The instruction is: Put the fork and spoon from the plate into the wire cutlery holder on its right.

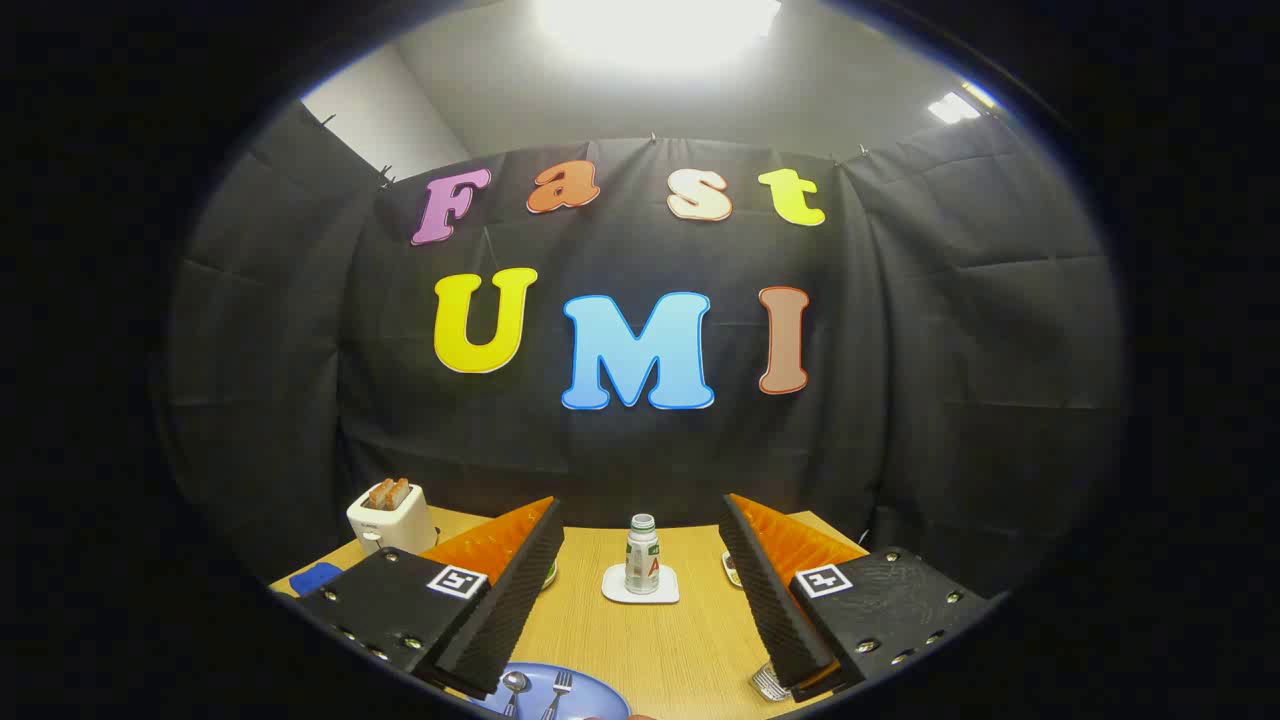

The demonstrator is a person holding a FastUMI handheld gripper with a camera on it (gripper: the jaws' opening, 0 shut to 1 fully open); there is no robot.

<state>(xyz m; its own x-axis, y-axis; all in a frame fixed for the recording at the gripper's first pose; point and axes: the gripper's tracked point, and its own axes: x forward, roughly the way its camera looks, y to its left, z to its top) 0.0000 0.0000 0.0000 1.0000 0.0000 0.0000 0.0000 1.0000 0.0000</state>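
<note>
Jaws [641,590] spread wide, empty; one spoon [514,686], one fork [559,690]

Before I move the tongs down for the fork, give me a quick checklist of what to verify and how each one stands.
1. Tongs open wide with nothing between them: ok.
2. Fork and spoon both lying on the blue plate: ok.
3. Tongs lined up over the fork: not ok; the plate sits low, near the left finger.
4. Wire cutlery holder to the plate's right: cannot tell; only a wire corner peeks out beneath the right finger.
5. Bottle on its coaster stands beyond the fingers, away from the plate: ok.
</note>
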